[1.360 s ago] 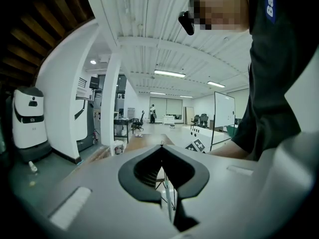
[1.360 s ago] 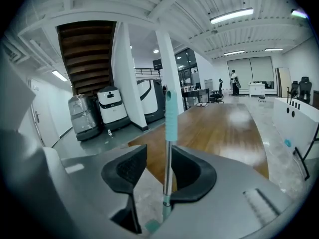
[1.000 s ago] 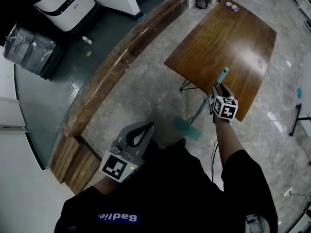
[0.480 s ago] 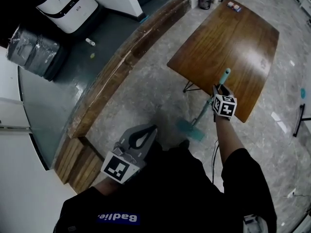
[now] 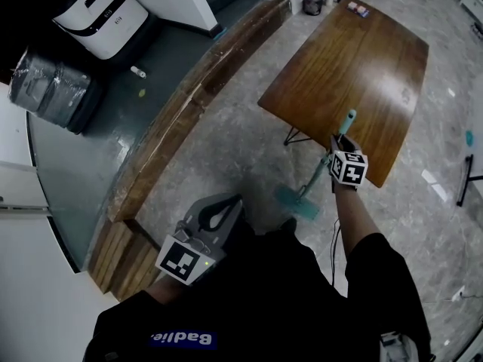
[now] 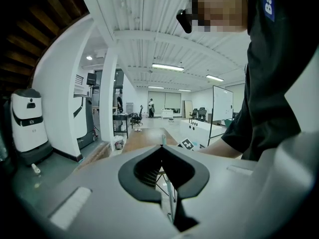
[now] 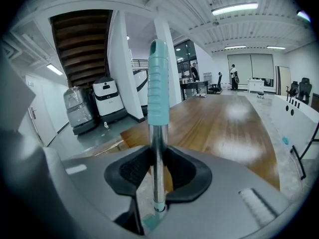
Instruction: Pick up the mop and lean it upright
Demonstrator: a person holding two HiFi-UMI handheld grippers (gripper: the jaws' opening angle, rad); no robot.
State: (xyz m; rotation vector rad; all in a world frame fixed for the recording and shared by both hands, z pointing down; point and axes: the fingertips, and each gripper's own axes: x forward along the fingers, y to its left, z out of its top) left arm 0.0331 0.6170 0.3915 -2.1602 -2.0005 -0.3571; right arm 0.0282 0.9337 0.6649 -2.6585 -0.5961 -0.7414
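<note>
The mop stands tilted on the floor, its teal head (image 5: pixel 296 202) down and its teal grip (image 5: pixel 348 118) up against the wooden table's edge (image 5: pixel 377 173). My right gripper (image 5: pixel 336 143) is shut on the mop's metal pole (image 7: pixel 158 178) just below the teal grip (image 7: pixel 158 83); its jaws have just been closing with the pole between them. The right gripper (image 7: pixel 158 156) has a dark pad on each side of the pole. My left gripper (image 5: pixel 232 200) hangs near my body, shut and empty. The left gripper (image 6: pixel 162 147) faces the mop pole (image 6: pixel 170 203) from a distance.
A long wooden ledge (image 5: pixel 189 104) runs diagonally left of the table. A white machine (image 5: pixel 102 10) and a wrapped grey bundle (image 5: pixel 49 89) stand on the dark floor at upper left. A bin (image 5: pixel 313 4) sits past the table's far end.
Hardly anything differs. The mop and my right gripper stay by the table's near edge, and the left gripper has kept still.
</note>
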